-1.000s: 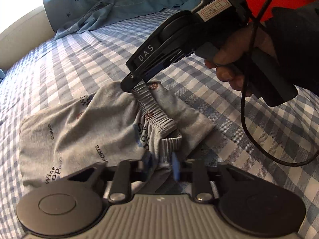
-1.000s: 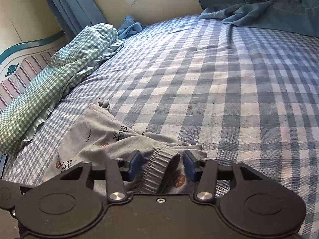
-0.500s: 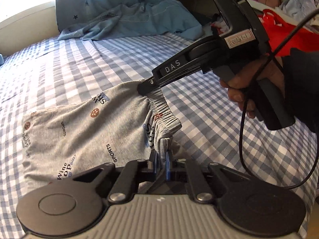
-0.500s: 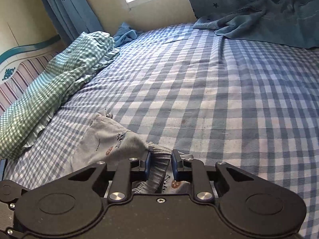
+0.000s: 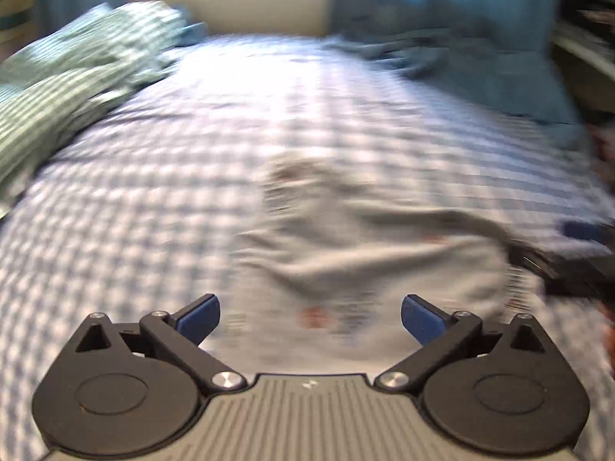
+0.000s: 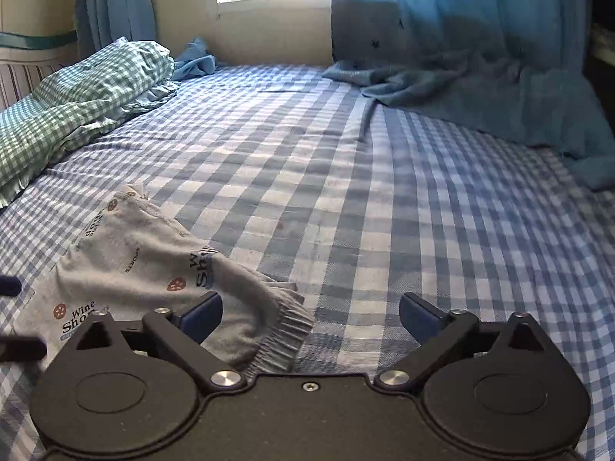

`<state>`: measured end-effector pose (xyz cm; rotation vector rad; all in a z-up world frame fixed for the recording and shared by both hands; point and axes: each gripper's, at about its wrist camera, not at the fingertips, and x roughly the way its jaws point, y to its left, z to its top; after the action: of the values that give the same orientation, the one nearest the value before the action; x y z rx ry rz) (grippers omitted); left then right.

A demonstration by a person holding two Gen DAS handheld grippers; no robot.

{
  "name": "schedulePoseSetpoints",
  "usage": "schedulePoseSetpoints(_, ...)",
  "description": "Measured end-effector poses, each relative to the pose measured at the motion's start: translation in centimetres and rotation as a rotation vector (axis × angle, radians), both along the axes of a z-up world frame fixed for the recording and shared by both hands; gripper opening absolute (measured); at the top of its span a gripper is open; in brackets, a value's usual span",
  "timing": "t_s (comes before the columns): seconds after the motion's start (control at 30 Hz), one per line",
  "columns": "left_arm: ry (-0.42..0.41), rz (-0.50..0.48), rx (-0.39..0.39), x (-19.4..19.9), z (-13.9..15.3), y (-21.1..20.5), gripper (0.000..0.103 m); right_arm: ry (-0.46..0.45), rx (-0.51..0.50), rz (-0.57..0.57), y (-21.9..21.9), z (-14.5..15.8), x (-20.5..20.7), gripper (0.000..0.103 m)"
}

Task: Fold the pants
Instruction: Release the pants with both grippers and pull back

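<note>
Jaws wide, pants (image 6: 146, 269) btwn pillow (image 6: 77, 107) & blue curtain (image 6: 480, 57)

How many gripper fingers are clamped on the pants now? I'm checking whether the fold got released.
0. Both the left gripper and right gripper are open; the gray pants lie loose on the checked bedsheet, waistband between the right fingers, untouched.

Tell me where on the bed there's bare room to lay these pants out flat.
The widest bare patch of checked sheet lies right of the gray pants, reaching up toward the blue blanket. Another strip runs between the pants and the green checked pillow. It's crowded along the headboard side and under the curtain.
</note>
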<state>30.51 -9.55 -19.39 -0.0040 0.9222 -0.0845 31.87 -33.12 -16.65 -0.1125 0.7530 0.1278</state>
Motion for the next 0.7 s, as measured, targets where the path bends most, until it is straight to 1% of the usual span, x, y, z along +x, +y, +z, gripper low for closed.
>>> schedulePoseSetpoints(0.07,0.062,0.062,0.092,1.3,-2.1,1.4,0.101,0.003,-0.058,0.057,2.4,-1.1,-1.1,0.102)
schedulePoseSetpoints(0.1,0.117,0.078,0.146,1.8,-3.4,2.4,0.1,0.004,-0.092,0.083,3.4,-1.7,-1.6,0.102)
schedulePoseSetpoints(0.13,0.144,0.076,0.136,2.0,-4.1,3.5,0.103,0.0,-0.131,0.106,4.0,-2.5,-2.3,0.102)
schedulePoseSetpoints(0.17,0.133,0.078,0.077,1.8,-4.2,4.8,0.103,0.002,-0.171,0.122,4.0,-3.2,-2.9,0.102)
schedulePoseSetpoints(0.2,0.142,0.084,0.05,1.8,-4.2,5.8,0.103,0.011,-0.225,0.133,3.9,-3.9,-3.7,0.102)
schedulePoseSetpoints(0.23,0.154,0.083,0.038,1.8,-4.1,6.5,0.103,0.004,-0.25,0.136,3.2,-4.2,-4.5,0.102)
schedulePoseSetpoints(0.3,0.157,0.075,0.018,1.9,-4.2,7.0,0.103,-0.025,-0.217,0.129,0.7,-4.2,-5.9,0.102)
schedulePoseSetpoints(0.33,0.161,0.073,0.014,1.9,-4.2,7.2,0.103,-0.011,-0.177,0.124,-0.4,-4.2,-6.2,0.102)
schedulePoseSetpoints(0.4,0.169,0.069,0.032,1.9,-4.2,6.8,0.103,0.026,-0.096,0.12,-1.7,-4.4,-6.2,0.102)
schedulePoseSetpoints(0.47,0.178,0.076,0.072,2.4,-3.1,6.3,0.102,0.061,-0.059,0.121,-1.8,-3.7,-5.6,0.102)
schedulePoseSetpoints(0.5,0.148,0.084,0.098,2.5,-1.9,5.5,0.102,0.048,-0.037,0.119,-1.8,-2.9,-5.4,0.102)
schedulePoseSetpoints(0.53,0.102,0.079,0.103,2.5,-1.0,5.1,0.103,0.001,-0.015,0.105,-1.7,-1.7,-5.2,0.102)
schedulePoseSetpoints(0.57,0.044,0.05,0.084,2.8,-0.2,4.6,0.103,-0.053,-0.006,0.086,-1.5,-0.5,-5.1,0.102)
schedulePoseSetpoints(0.6,-0.007,-0.009,0.055,3.4,0.4,3.8,0.103,-0.086,-0.012,0.07,-1.1,0.1,-4.4,0.102)
schedulePoseSetpoints(0.63,-0.026,-0.051,0.049,4.3,0.6,3.2,0.103,-0.103,-0.029,0.062,-0.6,0.4,-3.5,0.102)
schedulePoseSetpoints(0.7,-0.04,-0.11,0.076,7.1,0.5,1.4,0.103,-0.119,-0.081,0.052,0.3,-0.2,-1.1,0.102)
